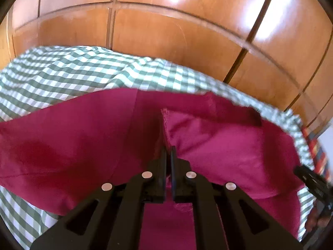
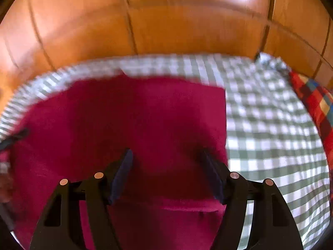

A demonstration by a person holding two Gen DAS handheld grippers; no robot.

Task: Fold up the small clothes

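- Currently, left wrist view: left gripper (image 1: 169,149) is sitting with its fingers pressed together, clamping a stitched edge of the magenta garment (image 1: 218,145); the seam is running straight up from the fingertips.
- Garment is spreading to both sides of that gripper and under it, lying on the green-and-white checked sheet (image 1: 72,68). Left part is lying flat-ish; right part is bunching into a raised fold just beside the fingers.
- Wooden panelled wardrobe (image 1: 166,31) is filling the background behind the sheet.
- At the right edge, the other black tool, the right gripper (image 1: 312,182), is showing partly, blurred, over the garment's right border. Multicoloured plaid fabric (image 1: 316,152) is peeking out next to it.
- Right wrist view: right gripper (image 2: 166,158) is hanging with its fingers wide apart, gripping nothing. View is motion-blurred.
- Magenta garment (image 2: 135,120) is lying directly ahead of and below the spread fingers, between them; its straight right edge is running close past the right finger (image 2: 214,175). Cannot tell whether the pads are touching cloth.
- Checked sheet (image 2: 270,125) is lying to the right of the garment and behind it; plaid fabric (image 2: 314,102) is at the far right, wardrobe (image 2: 166,20) behind.
- Dark blurred shape at the left edge is likely the left gripper (image 2: 12,139), at the garment's left border.
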